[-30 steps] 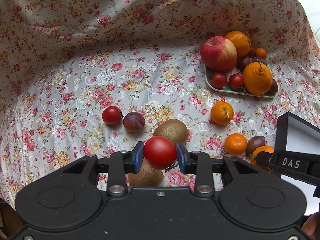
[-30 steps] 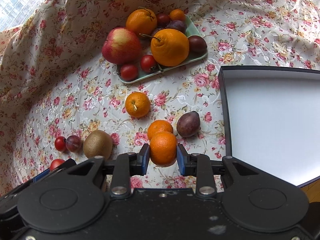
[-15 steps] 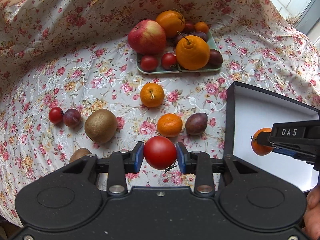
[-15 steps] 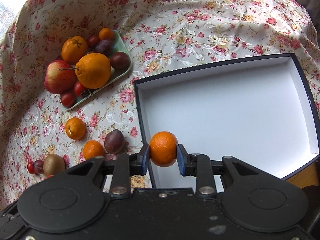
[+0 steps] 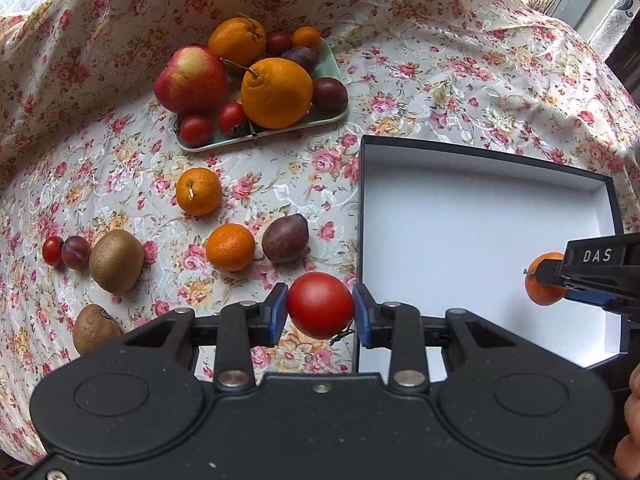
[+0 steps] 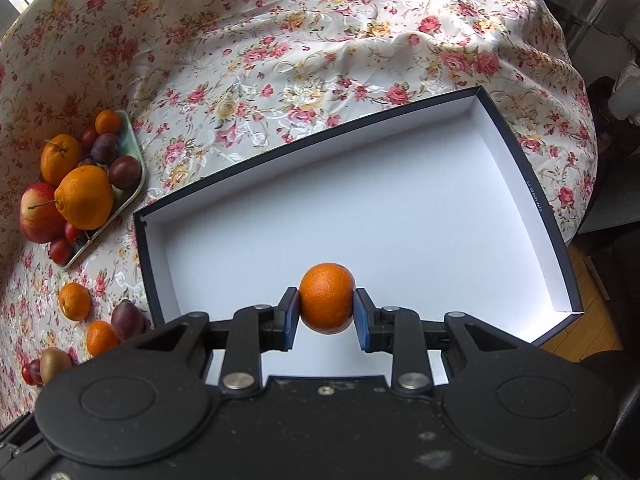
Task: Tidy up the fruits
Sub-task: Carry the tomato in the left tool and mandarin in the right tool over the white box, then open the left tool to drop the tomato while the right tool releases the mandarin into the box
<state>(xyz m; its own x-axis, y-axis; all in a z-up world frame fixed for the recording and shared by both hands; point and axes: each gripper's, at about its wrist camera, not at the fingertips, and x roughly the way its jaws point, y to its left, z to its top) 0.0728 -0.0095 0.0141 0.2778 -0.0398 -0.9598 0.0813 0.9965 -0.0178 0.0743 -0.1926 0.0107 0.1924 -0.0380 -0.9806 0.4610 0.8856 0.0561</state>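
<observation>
Nearest in the left wrist view, the left gripper [image 5: 320, 312] was clamped on a red tomato [image 5: 320, 310], its blue pads pressed against both sides, and it hung over the flowered tablecloth [image 5: 420, 80] just beside the box's near left corner. In the right wrist view, the right gripper [image 6: 326, 312] was closed on a small orange [image 6: 327, 303], held above the white floor of the open box [image 6: 536, 196], close to its near edge. The same orange showed at the right edge of the left view, over the box interior.

By the look of it, the sorting had barely begun. The box floor was bare in both views; no fruit lay in it yet. Two fruits were in transit, neither set down.

Left on the cloth, near the box's left wall, were a mandarin [image 5: 230, 247] and a dark plum [image 5: 285, 239], close beside each other. Farther toward the cloth's left edge lay two kiwis [image 5: 116, 255], one behind the other, with a small plum [image 5: 75, 252] and a cherry tomato [image 5: 52, 250] touching beside the farther one. Another mandarin [image 5: 199, 191] sat alone between those and the green tray [image 5: 332, 76].

Farthest off, the tray was piled with an apple [image 5: 190, 80], two large oranges [image 5: 277, 93], small tomatoes, plums and a tiny orange. Whether those were meant to go into the box as well could not be told.
</observation>
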